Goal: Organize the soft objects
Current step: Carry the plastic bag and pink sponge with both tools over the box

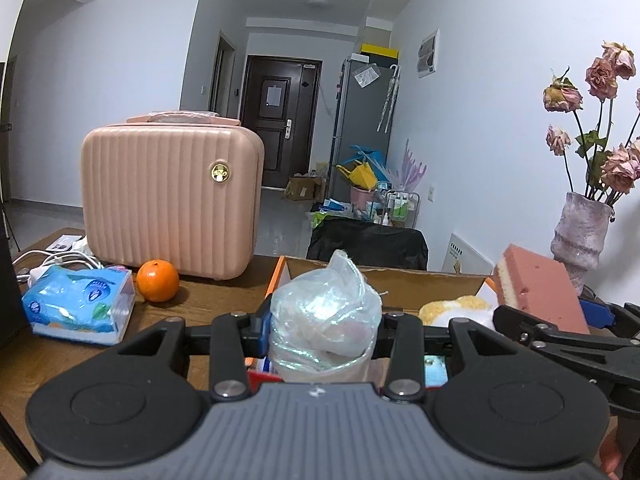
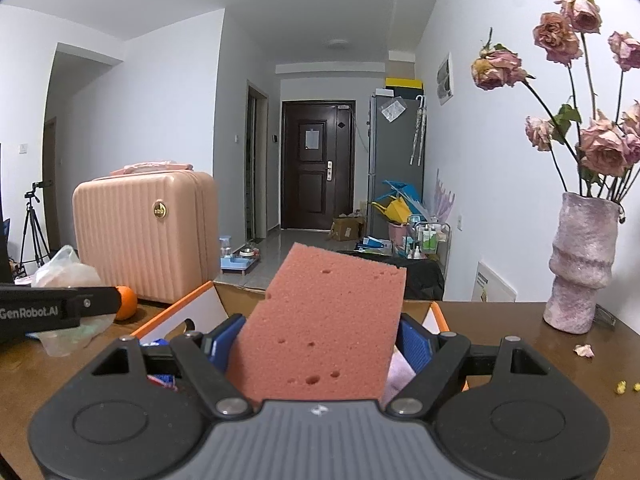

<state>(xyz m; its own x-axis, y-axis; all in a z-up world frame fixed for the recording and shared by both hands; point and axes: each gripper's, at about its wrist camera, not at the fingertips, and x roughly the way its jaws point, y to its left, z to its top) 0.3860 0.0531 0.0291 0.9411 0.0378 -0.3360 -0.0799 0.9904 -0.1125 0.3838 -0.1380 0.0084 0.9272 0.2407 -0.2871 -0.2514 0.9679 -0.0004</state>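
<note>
My left gripper [image 1: 322, 330] is shut on a crumpled clear plastic bag [image 1: 326, 316], held above the open cardboard box [image 1: 400, 280] with orange edges. In the right wrist view my right gripper [image 2: 320, 344] is shut on a large pink sponge [image 2: 326, 328], its blue pads [image 2: 414, 342] pressing both sides. That sponge [image 1: 536, 292] also shows at the right of the left wrist view, over the box's right end. A yellow and white soft thing [image 1: 456, 310] lies inside the box. The bag [image 2: 66, 270] and the left gripper's arm [image 2: 48, 310] show at the left of the right wrist view.
On the brown table stand a pink ribbed case [image 1: 172, 196], an orange [image 1: 157, 281], a blue tissue pack [image 1: 78, 306] and white cables [image 1: 52, 260]. A pink vase of dried roses [image 2: 582, 264] is at the right, with petals [image 2: 584, 350] on the table [image 2: 540, 360].
</note>
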